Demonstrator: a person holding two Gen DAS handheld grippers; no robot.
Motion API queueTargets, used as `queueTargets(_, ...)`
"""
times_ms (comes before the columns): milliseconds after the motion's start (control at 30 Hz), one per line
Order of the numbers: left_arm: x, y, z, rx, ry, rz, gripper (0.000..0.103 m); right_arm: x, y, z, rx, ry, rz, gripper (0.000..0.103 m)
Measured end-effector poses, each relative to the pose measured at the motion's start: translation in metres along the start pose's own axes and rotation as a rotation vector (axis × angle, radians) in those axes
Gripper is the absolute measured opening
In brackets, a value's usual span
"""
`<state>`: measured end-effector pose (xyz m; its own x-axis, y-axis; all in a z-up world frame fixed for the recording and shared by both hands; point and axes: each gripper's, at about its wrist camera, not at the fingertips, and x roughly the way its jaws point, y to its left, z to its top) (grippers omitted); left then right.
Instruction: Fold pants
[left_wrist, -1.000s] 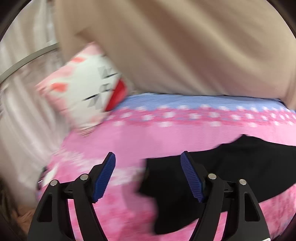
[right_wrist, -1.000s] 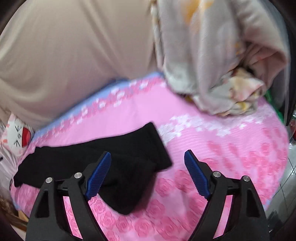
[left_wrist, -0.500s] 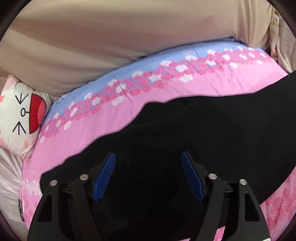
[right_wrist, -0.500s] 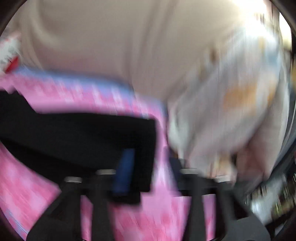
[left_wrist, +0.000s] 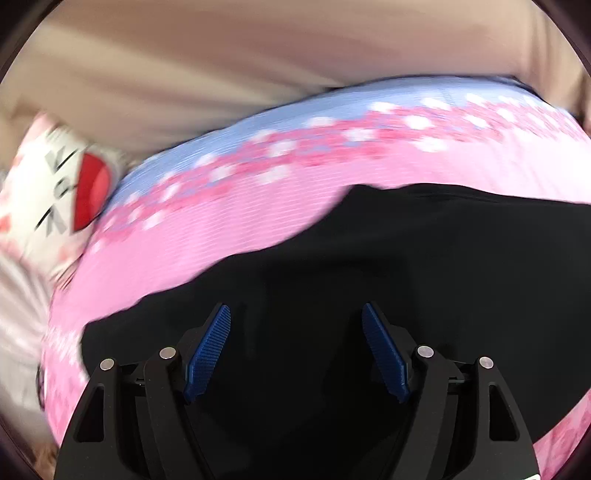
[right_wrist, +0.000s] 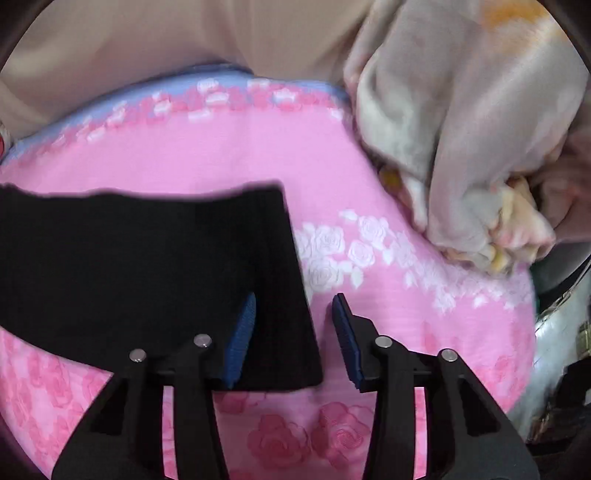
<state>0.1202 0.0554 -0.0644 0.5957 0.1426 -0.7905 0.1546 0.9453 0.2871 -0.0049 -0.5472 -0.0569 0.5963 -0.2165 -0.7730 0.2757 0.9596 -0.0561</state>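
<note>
On the pink bedspread (right_wrist: 221, 155), both grippers' fingers stand apart over black pants (left_wrist: 369, 266).

A cartoon-face pillow (left_wrist: 55, 195) and crumpled blanket (right_wrist: 472, 122) lie on the pink floral bedspread (right_wrist: 221, 155).

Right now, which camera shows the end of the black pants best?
The right wrist view: the black pants end in a square edge between the open right gripper fingers. The left wrist view shows only their blurred middle under the open left gripper.
</note>
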Motion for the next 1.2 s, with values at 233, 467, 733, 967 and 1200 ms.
queueTargets(233,-0.005,0.144,-0.042,-0.264,0.024,0.222,0.075,-0.076,0.121,0.056,-0.079,-0.222,0.204,0.066)
queueTargets(467,0.005,0.265,-0.107,-0.557,0.085,0.2,0.076,-0.061,0.355,0.076,-0.435,-0.148,0.54,0.066)
queueTargets(733,0.069,0.267,-0.103,-0.444,0.211,-0.006,0.078,-0.05,0.552,0.045,-0.69,-0.045,0.766,0.066)
queueTargets(967,0.095,0.279,-0.047,-0.3,0.224,-0.095,0.0,-0.045,0.575,0.021,-0.711,0.007,0.716,0.066)
queueTargets(1200,0.097,0.326,0.038,-0.263,0.081,0.088,0.011,-0.031,0.551,0.033,-0.582,0.049,0.662,0.066)
